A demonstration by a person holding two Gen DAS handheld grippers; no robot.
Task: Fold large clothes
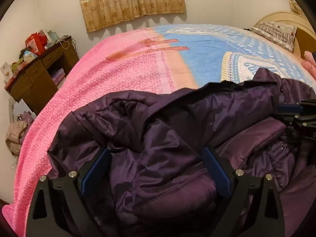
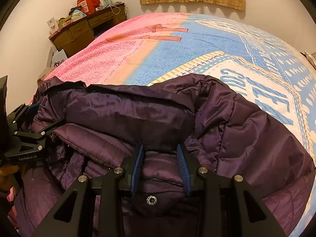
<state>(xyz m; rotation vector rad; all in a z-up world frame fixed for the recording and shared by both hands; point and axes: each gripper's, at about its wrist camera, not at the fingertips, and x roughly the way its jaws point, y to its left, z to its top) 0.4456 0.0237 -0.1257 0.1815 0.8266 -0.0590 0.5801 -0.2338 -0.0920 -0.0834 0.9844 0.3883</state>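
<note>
A dark purple padded jacket (image 1: 158,130) lies bunched on the bed near its front edge; it also fills the lower part of the right wrist view (image 2: 138,114). My left gripper (image 1: 156,158) stands wide open with a thick fold of the jacket between its blue pads (image 1: 98,165). My right gripper (image 2: 161,154) has its jaws partly closed around a padded fold of the jacket, above a silver snap button (image 2: 151,199). The right gripper shows at the right edge of the left wrist view (image 1: 296,118). The left gripper shows at the left edge of the right wrist view (image 2: 29,136).
The bed carries a pink and blue patterned blanket (image 1: 122,67) (image 2: 177,47). A brown desk (image 1: 37,75) piled with boxes stands against the wall at the far left. A curtain (image 1: 130,2) hangs behind the bed. A pillow (image 1: 276,31) lies at the far right.
</note>
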